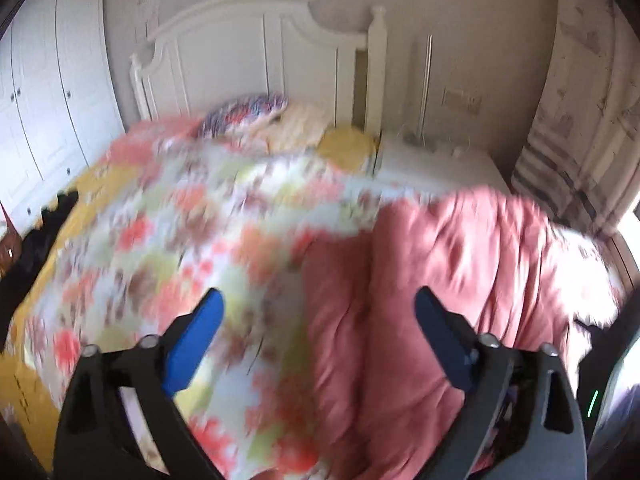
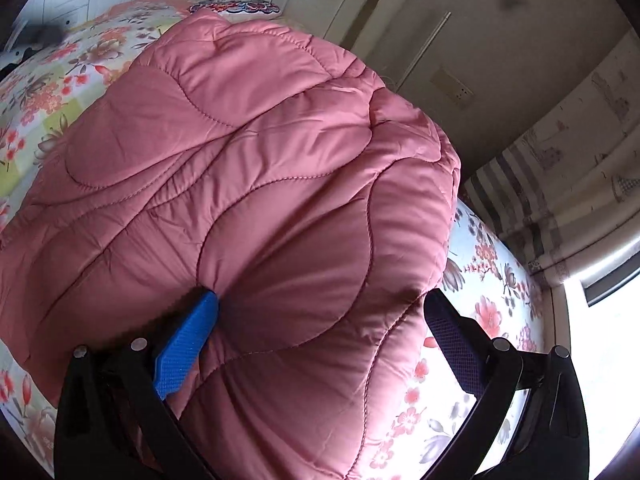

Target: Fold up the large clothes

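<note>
A large quilt lies on the bed, floral on one face (image 1: pixel 192 240) and pink on the other (image 1: pixel 460 248). In the right wrist view the pink quilted face (image 2: pixel 248 168) is folded over the floral face (image 2: pixel 48 80) and fills most of the frame. My left gripper (image 1: pixel 318 300) is open and empty above the quilt, over the line where floral meets pink; this view is motion-blurred. My right gripper (image 2: pixel 320 300) is open, its blue fingers (image 2: pixel 188 344) astride a bulge of pink fabric, the left finger pressing into it.
A white headboard (image 1: pixel 256 52) and patterned pillow (image 1: pixel 244 114) are at the bed's far end. A white wardrobe (image 1: pixel 48 92) stands left, dark clothing (image 1: pixel 40 236) lies at the bed's left edge. A white nightstand (image 1: pixel 436 164) and a striped curtain (image 1: pixel 568 152) are right.
</note>
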A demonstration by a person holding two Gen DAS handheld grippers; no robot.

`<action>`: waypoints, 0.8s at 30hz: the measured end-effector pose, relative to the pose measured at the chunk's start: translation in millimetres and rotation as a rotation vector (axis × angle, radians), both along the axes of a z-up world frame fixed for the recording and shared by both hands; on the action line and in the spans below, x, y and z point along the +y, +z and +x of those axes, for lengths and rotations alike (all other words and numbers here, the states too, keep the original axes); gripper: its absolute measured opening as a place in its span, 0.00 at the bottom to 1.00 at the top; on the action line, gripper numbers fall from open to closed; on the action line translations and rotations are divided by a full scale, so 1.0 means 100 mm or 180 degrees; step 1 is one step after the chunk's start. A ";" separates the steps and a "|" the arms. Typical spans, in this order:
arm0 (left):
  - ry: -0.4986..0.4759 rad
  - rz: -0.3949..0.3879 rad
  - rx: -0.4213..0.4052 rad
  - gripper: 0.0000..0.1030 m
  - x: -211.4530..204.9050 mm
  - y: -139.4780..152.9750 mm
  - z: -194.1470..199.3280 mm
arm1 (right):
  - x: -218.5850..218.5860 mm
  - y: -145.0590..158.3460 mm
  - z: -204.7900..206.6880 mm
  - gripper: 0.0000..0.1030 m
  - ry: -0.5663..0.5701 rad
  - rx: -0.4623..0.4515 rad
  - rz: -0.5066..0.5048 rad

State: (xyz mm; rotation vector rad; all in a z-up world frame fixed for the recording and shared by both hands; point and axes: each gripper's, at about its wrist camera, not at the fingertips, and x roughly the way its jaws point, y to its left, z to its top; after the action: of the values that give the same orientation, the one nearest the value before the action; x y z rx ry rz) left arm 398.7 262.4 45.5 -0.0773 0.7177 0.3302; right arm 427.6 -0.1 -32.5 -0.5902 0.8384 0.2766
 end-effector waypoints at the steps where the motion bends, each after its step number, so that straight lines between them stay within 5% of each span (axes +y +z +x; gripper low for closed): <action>1: -0.0044 0.0038 0.0014 0.97 -0.06 0.00 0.16 | -0.01 0.00 0.00 0.95 -0.0023 0.0012 0.0038; 3: -0.0128 0.0107 0.0169 0.97 -0.14 -0.11 0.50 | -0.04 0.00 0.04 0.95 -0.0050 0.0053 0.0106; 5: 0.0055 0.0529 0.0602 0.98 -0.18 -0.46 0.90 | -0.05 0.00 0.04 0.95 -0.0065 0.0096 0.0163; 7: 0.0086 0.0225 0.1003 0.98 -0.01 -0.81 1.11 | -0.10 0.00 0.06 0.96 -0.0047 0.0126 0.0246; 8: 0.0089 0.0064 0.1005 0.98 0.07 -0.87 1.12 | -0.11 0.00 0.06 0.96 -0.0038 0.0137 0.0294; 15: -0.0053 -0.0269 0.0497 0.92 0.16 -0.44 0.78 | -0.33 0.22 -0.06 0.96 -0.0072 0.0010 0.0746; 24: -0.0154 -0.0110 -0.0196 0.98 -0.13 0.20 -0.34 | -0.60 0.71 -0.98 0.96 0.0110 -0.0485 0.1269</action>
State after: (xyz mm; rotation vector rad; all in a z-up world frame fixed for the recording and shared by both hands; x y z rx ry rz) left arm 365.1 249.0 65.9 -0.1024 0.6633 0.2681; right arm 329.4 -60.1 38.8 -0.2487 0.6040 0.4130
